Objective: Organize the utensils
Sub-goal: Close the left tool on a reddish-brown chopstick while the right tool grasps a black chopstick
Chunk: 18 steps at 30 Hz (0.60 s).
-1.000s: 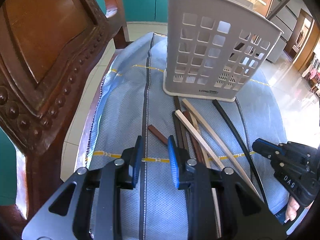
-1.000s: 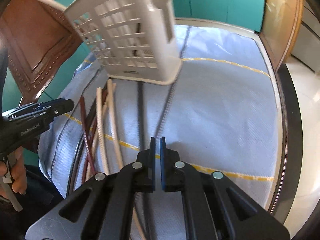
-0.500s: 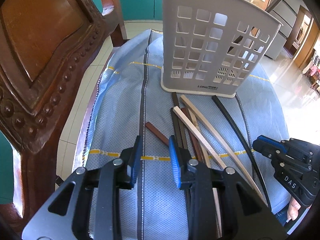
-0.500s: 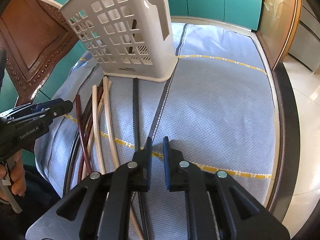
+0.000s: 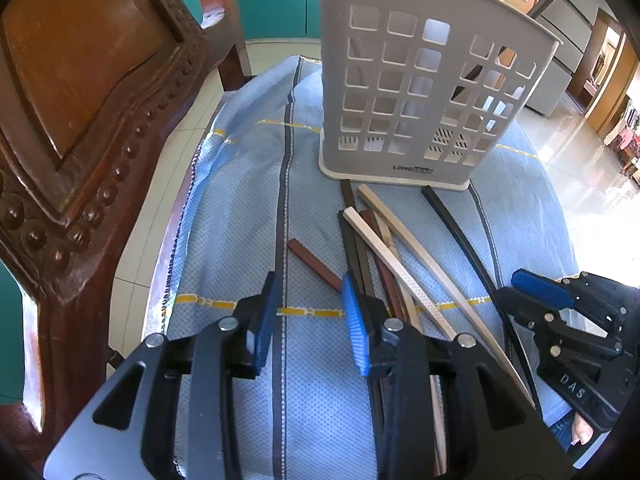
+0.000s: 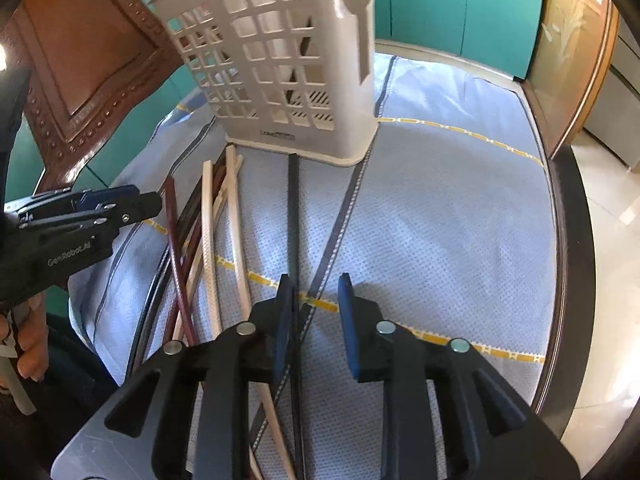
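Observation:
A pale perforated utensil holder (image 5: 424, 92) stands upright on a blue cloth (image 5: 240, 208); it also shows in the right wrist view (image 6: 288, 64), with dark sticks inside. Several chopsticks lie loose in front of it: cream ones (image 5: 396, 264), dark brown ones (image 5: 384, 276), a black one (image 5: 460, 232) and a reddish one (image 5: 314, 258). My left gripper (image 5: 310, 300) is open and empty, just above the cloth beside the reddish stick. My right gripper (image 6: 314, 308) is open and empty, over the near end of the black chopstick (image 6: 293, 216).
A carved wooden chair back (image 5: 80, 92) stands close on the left. The dark table rim (image 6: 568, 260) curves along the right. Teal cabinets (image 6: 452, 4) are behind. Bare cloth (image 6: 440, 208) lies right of the holder.
My right gripper has opened from shut and moved nearer the black chopstick. My left gripper has stayed open and shifted slightly forward.

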{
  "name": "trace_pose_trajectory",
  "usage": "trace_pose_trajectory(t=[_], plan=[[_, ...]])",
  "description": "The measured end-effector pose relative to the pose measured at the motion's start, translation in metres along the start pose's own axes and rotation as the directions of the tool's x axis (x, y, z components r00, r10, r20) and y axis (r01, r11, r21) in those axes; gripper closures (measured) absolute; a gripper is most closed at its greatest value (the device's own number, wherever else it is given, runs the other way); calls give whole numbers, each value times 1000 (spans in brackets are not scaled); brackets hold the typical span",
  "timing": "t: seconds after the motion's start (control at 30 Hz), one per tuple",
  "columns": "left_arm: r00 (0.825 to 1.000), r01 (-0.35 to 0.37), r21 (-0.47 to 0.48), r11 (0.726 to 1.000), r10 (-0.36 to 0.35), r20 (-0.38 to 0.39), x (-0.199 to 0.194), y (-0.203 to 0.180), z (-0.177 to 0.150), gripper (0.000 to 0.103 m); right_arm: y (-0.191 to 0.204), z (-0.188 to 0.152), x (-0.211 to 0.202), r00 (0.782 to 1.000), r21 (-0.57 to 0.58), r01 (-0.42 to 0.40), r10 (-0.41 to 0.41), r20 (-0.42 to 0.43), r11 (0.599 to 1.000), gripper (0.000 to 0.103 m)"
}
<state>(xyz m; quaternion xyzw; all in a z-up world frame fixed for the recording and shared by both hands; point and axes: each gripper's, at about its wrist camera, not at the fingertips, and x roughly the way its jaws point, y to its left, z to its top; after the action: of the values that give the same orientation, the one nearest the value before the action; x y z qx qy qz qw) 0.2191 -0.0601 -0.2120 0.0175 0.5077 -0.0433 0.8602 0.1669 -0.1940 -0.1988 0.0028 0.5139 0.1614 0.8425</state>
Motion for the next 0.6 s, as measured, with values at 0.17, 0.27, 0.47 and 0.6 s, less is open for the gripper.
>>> trace_pose_trajectory(t=[0.17,0.27,0.47,0.6], plan=[[1000,-2,-1,1000,2,-2,0,0,0,67,8,-2,1,1000,-36,-11,11,-5,999,79],[1000,-3,2,1000,3,-4,1,0,-1,67,12,-3,2,1000,-57,-23,23,-11,998,84],[1000,-3,5,1000,3,-5,2,-1,-2,67,20,-7,1,999,-90,-49,47,-16,995,97],[1000,-4,4,1000,4,-6,2,-1,-2,67,17,-7,-5,998,-71,-63,63,-3,996,97]])
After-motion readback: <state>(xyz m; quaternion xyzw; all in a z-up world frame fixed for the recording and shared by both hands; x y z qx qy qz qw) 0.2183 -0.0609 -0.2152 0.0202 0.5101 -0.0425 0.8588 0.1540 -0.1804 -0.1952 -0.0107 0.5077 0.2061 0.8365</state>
